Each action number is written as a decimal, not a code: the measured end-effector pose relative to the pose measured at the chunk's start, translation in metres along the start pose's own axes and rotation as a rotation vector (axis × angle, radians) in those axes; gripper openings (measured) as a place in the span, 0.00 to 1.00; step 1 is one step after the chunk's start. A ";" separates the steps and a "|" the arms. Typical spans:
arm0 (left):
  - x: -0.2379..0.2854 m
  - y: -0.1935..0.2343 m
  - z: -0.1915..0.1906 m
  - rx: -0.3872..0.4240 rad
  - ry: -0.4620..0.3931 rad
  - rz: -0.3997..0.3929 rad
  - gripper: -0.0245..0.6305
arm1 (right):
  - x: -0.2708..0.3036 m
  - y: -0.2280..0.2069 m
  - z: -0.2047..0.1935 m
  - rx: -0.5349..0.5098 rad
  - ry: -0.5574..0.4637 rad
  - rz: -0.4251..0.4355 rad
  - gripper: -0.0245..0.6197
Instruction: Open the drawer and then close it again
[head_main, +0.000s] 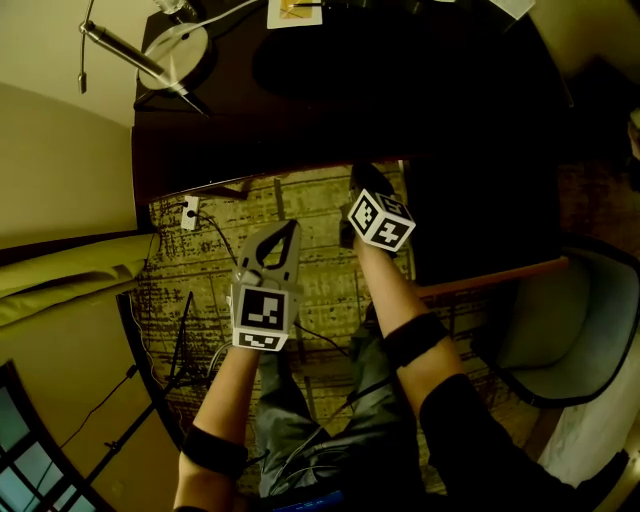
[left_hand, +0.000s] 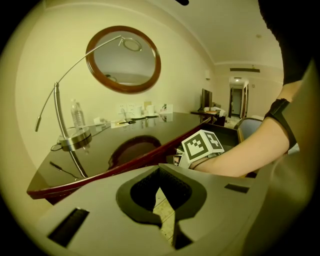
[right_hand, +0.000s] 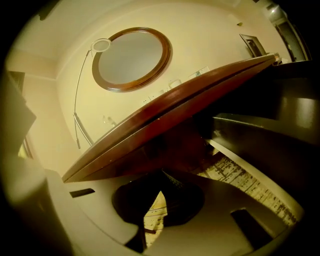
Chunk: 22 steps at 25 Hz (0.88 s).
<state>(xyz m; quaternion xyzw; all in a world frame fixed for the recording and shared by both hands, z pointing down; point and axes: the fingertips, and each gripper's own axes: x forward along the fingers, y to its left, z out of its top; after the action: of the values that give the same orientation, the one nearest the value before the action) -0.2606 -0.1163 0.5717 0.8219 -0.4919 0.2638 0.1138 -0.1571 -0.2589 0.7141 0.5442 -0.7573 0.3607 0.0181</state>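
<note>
lamp (head_main: 160, 55) at 11 o'clock on the desk (head_main: 330, 90). left gripper (head_main: 288, 228) low in the middle, jaws pressed together, empty. right gripper (head_main: 362, 180) at its 1 o'clock, jaws also pressed together on nothing. drawer (head_main: 500, 272) stands open at 3 o'clock of it.

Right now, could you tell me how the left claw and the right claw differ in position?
The left claw hangs over carpet, short of the desk; the right claw reaches farther forward, to the desk edge beside the open drawer. The left claw shows whole in the head view; the right claw's tip is lost in shadow. Both are shut and empty.
</note>
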 end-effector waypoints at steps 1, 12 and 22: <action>0.000 0.000 0.000 0.000 0.000 0.001 0.03 | 0.000 -0.001 0.000 -0.002 0.000 -0.001 0.04; -0.036 0.002 0.018 -0.074 -0.017 0.023 0.03 | -0.051 0.037 0.009 -0.098 0.086 0.010 0.03; -0.151 0.005 0.075 -0.209 -0.104 0.054 0.03 | -0.200 0.158 0.094 -0.393 0.056 0.178 0.03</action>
<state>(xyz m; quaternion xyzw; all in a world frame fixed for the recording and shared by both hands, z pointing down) -0.2975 -0.0389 0.4258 0.8047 -0.5438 0.1711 0.1661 -0.1743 -0.1267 0.4776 0.4507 -0.8574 0.2214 0.1129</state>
